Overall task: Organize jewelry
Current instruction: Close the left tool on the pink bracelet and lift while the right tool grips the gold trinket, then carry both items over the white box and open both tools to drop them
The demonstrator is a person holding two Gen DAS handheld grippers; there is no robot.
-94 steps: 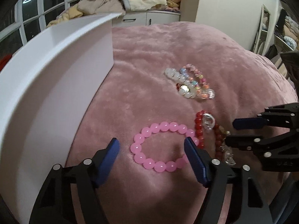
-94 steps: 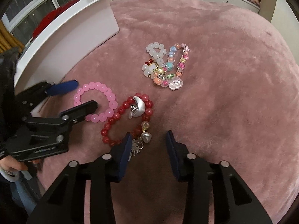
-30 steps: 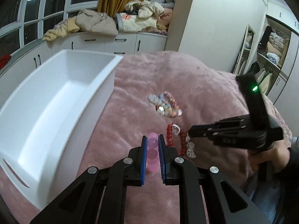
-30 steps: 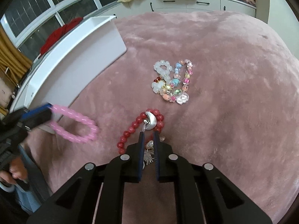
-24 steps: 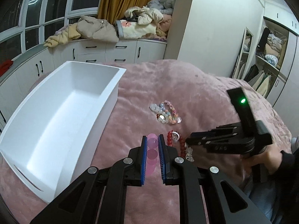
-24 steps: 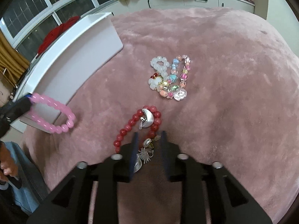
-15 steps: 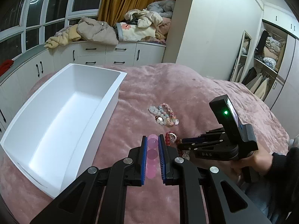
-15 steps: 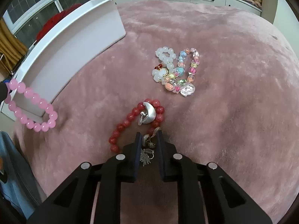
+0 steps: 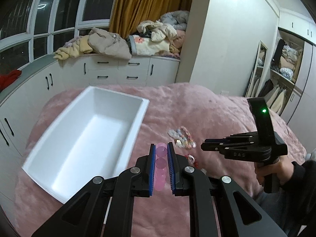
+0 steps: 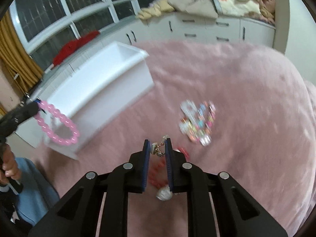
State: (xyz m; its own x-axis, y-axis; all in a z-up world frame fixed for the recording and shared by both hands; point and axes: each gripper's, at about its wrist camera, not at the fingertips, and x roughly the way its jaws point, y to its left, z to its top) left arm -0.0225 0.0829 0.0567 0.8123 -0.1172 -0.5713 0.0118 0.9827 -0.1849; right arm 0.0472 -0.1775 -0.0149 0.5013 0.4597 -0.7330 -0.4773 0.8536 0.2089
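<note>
The left claw [image 9: 161, 158], clamped on the pink round-bead bracelet [image 10: 59, 126], hangs just right of the long white plastic bin [image 9: 83, 136] on the bed's left side, nearer it than the right claw [image 10: 158, 151], pinching the red bead charm bracelet [image 10: 158, 174].

Your right gripper [image 9: 205, 149] body shows faint embossed letters, roughly "DAS"; you'll find nothing else readable.

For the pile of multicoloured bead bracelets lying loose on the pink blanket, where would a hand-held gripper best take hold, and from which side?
Probably from above, fingers straddling one outer strand at the edge of the multicoloured bead bracelets. They lie flat and tangled on the soft pink blanket, so a side approach finds no exposed face. Both hand-held grippers are full: left on the pink bracelet, right on the red bracelet.
</note>
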